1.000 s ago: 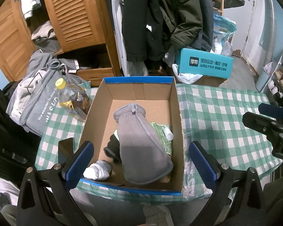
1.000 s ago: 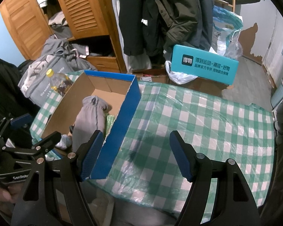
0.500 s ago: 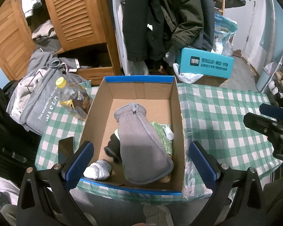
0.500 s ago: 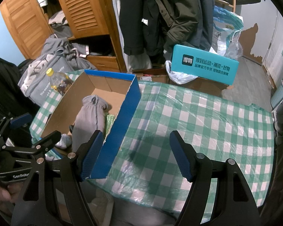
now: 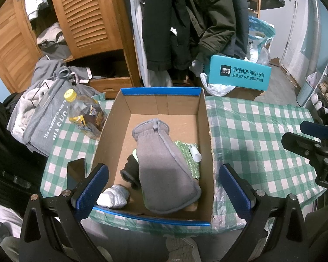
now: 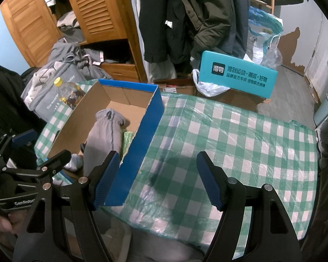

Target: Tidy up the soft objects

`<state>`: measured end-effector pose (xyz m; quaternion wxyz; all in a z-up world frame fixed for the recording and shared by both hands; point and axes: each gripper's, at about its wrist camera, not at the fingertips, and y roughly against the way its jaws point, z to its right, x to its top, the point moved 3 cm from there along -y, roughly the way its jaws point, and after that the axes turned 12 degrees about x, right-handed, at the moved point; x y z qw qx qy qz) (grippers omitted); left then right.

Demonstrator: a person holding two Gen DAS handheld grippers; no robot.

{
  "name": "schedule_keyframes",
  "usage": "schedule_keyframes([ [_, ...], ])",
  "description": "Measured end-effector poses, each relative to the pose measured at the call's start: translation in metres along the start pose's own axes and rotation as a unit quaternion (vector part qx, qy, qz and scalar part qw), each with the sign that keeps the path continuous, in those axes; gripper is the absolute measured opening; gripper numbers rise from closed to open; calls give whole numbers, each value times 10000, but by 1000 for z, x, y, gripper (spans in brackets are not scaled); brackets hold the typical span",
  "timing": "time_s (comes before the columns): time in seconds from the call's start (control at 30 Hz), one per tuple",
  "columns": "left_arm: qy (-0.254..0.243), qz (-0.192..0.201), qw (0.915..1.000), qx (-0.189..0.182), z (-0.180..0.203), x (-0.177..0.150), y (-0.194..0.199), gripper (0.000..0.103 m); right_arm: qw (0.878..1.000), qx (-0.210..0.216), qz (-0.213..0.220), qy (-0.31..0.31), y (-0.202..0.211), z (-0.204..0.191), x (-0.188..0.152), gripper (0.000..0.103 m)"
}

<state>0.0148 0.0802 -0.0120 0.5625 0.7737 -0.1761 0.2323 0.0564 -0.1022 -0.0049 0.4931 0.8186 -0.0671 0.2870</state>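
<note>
You are working at a green checked tablecloth point(image 6: 229, 135) before a louvred wardrobe point(image 5: 83, 15). Your left gripper point(image 5: 164, 188) is hovering spread wide over the cardboard box point(image 5: 204, 131) holding the grey glove point(image 5: 164, 170); your right gripper point(image 6: 157, 181) is gaping empty beside it. Only the left view is showing a white sock point(image 5: 112, 198).

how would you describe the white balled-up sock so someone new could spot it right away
Start at the open cardboard box with blue edges on the green checked tablecloth. Look in its near left corner, beside the left gripper. The white balled-up sock lies there on the box floor, left of the big grey mitten; it is the only small, pale, rounded bundle in the box.
</note>
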Motion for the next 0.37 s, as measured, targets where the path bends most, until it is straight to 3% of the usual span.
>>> schedule_keyframes([
  [0.37, 6, 1, 10000, -2, 0, -1, 0, 102, 10000, -1, -4, 5, -1, -1, 1, 72],
])
